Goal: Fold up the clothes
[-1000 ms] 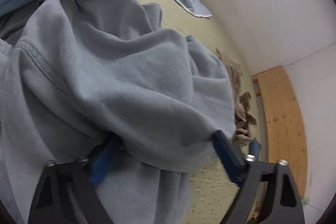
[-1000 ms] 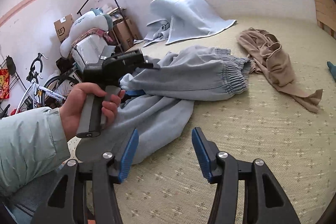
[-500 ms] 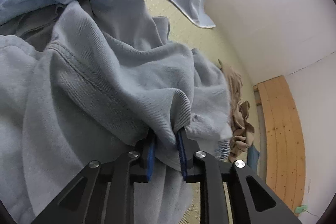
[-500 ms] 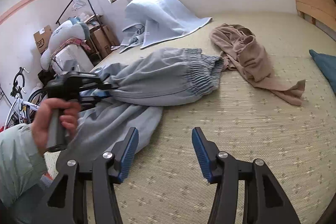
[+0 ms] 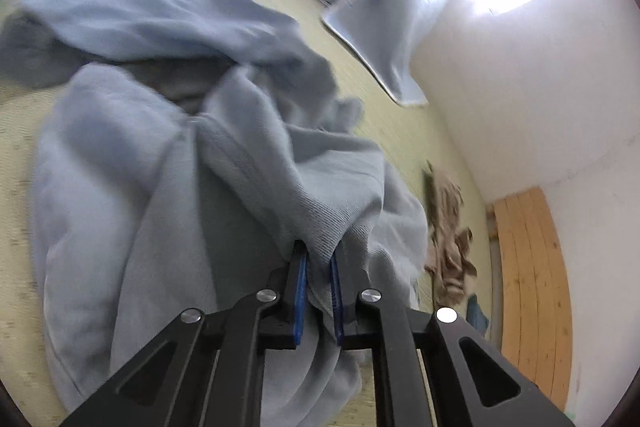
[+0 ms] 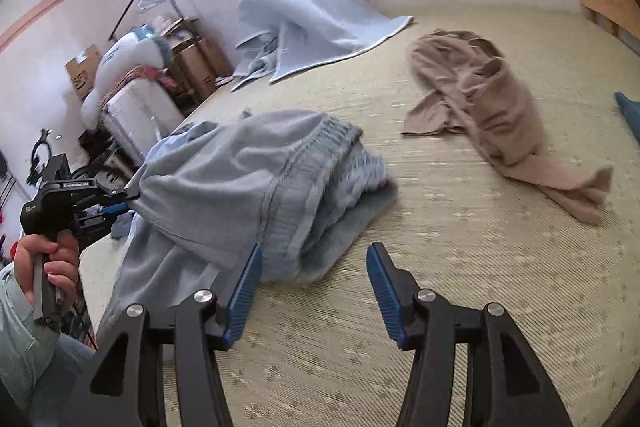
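Light blue sweatpants (image 5: 168, 167) lie crumpled on the straw mat. My left gripper (image 5: 318, 279) is shut on a fold of their fabric and lifts it. In the right wrist view the sweatpants (image 6: 240, 179) show their elastic waistband, and the left gripper (image 6: 128, 201) pulls the fabric up at the left. My right gripper (image 6: 314, 285) is open and empty, hovering above the mat just in front of the waistband.
A tan garment (image 6: 492, 107) lies crumpled on the mat (image 6: 400, 347) to the right. A light blue blanket (image 6: 312, 19) is heaped at the far wall. Wooden bed frame (image 5: 532, 287) at the right; boxes, a plush toy (image 6: 128, 55) and a bicycle stand at the left.
My left gripper closed on a fold of the sweatpants and is lifting it back. My right gripper moved forward toward the waistband, still open.
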A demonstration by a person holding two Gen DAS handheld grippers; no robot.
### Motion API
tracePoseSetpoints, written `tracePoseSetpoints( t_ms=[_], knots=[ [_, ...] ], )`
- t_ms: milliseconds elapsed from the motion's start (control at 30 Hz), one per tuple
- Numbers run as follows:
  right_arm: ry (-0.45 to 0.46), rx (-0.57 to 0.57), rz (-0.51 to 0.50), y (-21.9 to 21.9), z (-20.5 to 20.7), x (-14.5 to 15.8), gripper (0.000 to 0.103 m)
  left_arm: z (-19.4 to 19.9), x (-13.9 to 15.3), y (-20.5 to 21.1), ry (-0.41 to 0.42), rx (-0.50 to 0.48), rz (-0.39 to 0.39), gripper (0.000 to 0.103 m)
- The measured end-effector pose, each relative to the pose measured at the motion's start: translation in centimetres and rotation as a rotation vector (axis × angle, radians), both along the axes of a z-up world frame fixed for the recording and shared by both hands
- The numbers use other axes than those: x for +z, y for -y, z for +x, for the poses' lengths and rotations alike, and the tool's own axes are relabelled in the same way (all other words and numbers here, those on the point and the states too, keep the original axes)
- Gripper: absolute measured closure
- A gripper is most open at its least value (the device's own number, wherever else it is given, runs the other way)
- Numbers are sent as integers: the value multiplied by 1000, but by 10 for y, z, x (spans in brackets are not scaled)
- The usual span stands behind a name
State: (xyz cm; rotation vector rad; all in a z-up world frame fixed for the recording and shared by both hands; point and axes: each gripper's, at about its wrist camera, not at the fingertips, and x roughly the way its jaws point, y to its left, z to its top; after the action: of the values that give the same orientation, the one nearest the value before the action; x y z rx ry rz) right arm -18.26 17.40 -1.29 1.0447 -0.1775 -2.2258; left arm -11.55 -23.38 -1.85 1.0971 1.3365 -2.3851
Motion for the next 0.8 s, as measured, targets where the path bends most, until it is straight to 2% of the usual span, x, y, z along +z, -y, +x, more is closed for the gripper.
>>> tracePoseSetpoints(
  t_ms=[100,200,267,333,367,433,467,633,800],
  knots=[
    [-14,63,18,15,1,1,45,2,-1,7,46,15,-70,93],
    [-15,94,20,23,2,-1,45,0,7,-10,89,-14,-227,89],
    [-16,97,16,24,2,1,45,3,15,-27,112,-32,-364,87],
    [-18,91,2,21,2,4,45,9,19,-40,112,-59,-420,68],
    [-20,88,-6,18,2,6,45,13,20,-47,97,-73,-424,62],
    [-26,71,-19,12,0,12,45,20,22,-63,72,-102,-437,41],
    [-27,62,-27,9,-1,15,45,23,22,-73,66,-117,-453,39],
    [-36,16,-66,-7,-4,31,44,29,28,-142,37,-232,-660,31],
    [-102,-4,-47,-14,-3,50,30,16,26,-202,19,-373,-772,31]
  ],
)
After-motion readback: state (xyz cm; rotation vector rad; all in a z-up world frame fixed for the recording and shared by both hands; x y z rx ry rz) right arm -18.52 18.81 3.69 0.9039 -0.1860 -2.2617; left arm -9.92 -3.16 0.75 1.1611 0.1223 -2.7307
